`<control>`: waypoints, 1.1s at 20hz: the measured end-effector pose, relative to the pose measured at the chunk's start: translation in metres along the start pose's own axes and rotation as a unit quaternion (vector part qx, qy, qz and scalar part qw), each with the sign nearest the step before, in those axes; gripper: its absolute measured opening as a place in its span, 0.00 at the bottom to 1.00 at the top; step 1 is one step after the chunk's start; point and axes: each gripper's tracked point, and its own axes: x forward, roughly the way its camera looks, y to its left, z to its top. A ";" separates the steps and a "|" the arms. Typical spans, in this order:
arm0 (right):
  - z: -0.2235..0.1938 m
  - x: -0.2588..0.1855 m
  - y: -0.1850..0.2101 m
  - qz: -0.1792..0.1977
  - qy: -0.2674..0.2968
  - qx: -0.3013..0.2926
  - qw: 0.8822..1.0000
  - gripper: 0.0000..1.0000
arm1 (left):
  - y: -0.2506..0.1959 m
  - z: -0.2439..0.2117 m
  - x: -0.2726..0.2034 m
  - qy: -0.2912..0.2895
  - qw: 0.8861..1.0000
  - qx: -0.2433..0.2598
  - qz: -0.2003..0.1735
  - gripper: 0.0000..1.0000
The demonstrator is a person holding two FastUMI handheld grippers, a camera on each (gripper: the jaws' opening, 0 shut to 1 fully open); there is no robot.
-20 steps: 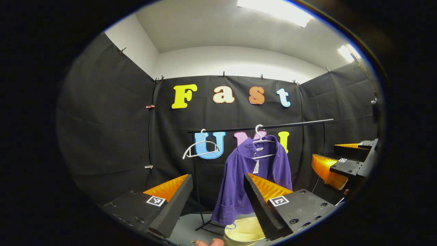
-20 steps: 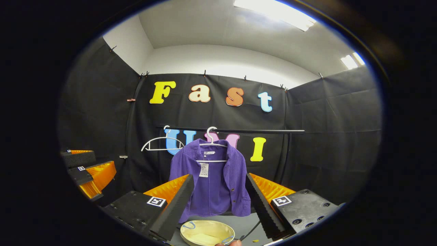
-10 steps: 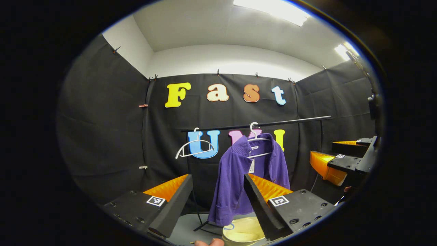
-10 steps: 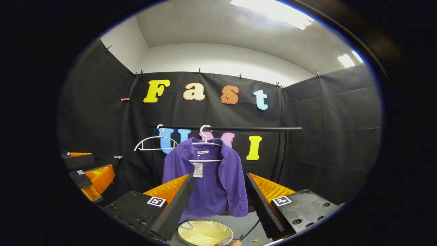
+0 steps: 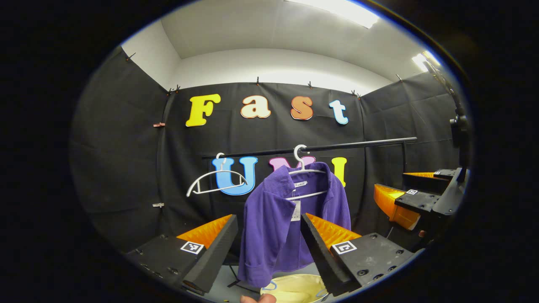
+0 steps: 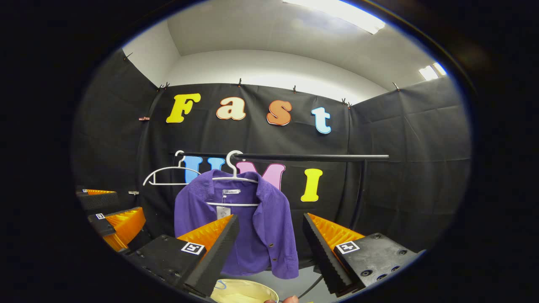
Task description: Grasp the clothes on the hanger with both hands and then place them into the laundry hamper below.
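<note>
A purple shirt (image 5: 273,227) (image 6: 252,227) hangs on a white hanger (image 5: 301,168) (image 6: 233,174) from a black rail (image 5: 337,146) (image 6: 294,158). Under it stands a pale yellow hamper (image 5: 294,288) (image 6: 242,292). My left gripper (image 5: 269,235) is open, short of the shirt, which shows between its fingers. In the right gripper view my right gripper (image 6: 271,237) is open too, with the shirt's right half between its fingers, farther off. The left gripper view has the right gripper (image 5: 414,198) at its right edge; the right gripper view has the left gripper (image 6: 111,214) at its left edge.
An empty white hanger (image 5: 214,183) (image 6: 166,176) hangs left of the shirt on the same rail. The rail's black upright (image 6: 358,193) stands at the right. A grey floor (image 6: 294,284) lies below. Black cloth walls close the booth on three sides.
Both grippers have moved closer to the shirt, which looks larger. It has slid left in both views. The jaws stay open.
</note>
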 end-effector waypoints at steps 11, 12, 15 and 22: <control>-0.048 0.097 -0.023 0.059 0.013 0.019 0.998 0.96 | -0.034 -0.035 0.164 0.003 0.997 0.016 0.074 0.95; -0.053 0.102 -0.024 0.063 0.017 0.017 0.998 0.96 | -0.034 -0.042 0.173 0.006 0.996 0.016 0.083 0.94; -0.061 0.116 -0.030 0.066 0.021 0.019 0.997 0.97 | -0.031 -0.055 0.194 0.017 0.995 0.014 0.102 0.94; -0.079 0.137 -0.019 0.079 0.027 0.026 0.996 0.97 | -0.024 -0.077 0.227 0.029 0.992 0.039 0.120 0.95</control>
